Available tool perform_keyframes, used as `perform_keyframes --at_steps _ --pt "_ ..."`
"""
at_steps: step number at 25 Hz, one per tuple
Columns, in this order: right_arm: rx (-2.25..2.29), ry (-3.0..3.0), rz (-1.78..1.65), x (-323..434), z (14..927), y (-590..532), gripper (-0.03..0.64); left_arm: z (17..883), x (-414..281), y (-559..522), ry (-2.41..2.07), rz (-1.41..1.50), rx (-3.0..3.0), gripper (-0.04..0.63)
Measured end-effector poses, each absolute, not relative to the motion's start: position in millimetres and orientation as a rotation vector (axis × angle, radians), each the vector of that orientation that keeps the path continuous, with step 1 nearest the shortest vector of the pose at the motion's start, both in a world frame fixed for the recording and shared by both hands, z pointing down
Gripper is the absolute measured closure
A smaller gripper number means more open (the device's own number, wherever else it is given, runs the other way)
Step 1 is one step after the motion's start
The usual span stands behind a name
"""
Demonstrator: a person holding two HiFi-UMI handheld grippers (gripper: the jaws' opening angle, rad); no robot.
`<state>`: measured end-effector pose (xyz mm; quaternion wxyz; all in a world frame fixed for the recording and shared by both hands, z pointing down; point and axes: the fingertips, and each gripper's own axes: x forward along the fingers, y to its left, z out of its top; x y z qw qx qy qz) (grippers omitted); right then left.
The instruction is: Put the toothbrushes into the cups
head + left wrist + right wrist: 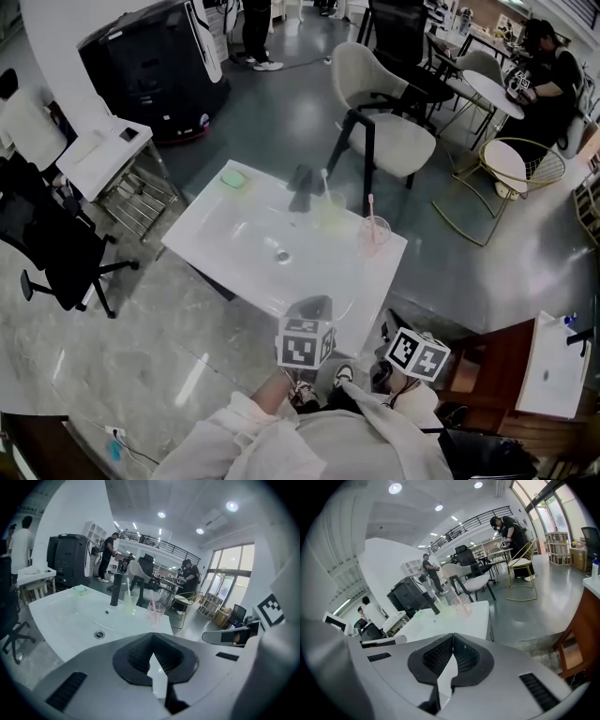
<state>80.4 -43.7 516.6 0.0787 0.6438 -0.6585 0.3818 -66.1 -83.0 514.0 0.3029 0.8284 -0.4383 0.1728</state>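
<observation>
On the white basin (234, 246), light, stiff toothbrushes (371, 208), judged best pinched mid-handle, are stood in cups (376, 236); left gripper (152, 645) and right gripper (452, 645) are closed, empty.

Before you, the surface (211, 234) holds a basin with its drain (282, 254) at the middle; the faucet (302, 187) stands behind the drain at the far edge, and the soap dish (233, 178) lies left of the faucet near the far left corner. Just right of the faucet stands the first cup (330, 212) with a toothbrush (325, 180) in it, and farther right, near the far right corner, the second cup (374, 234) with the other toothbrush (371, 208) in it. Your left gripper (152, 639) is at the near edge, your right gripper (452, 639) beside it to the right, and a chair (384, 122) stands on the floor behind the surface.
</observation>
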Motion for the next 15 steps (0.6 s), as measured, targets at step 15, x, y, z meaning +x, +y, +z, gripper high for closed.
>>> perform_keyframes --at_steps 15 --pt "1.821 -2.041 1.081 69 506 -62 0.594 510 -79 -95 -1.232 0.453 2.153 0.587"
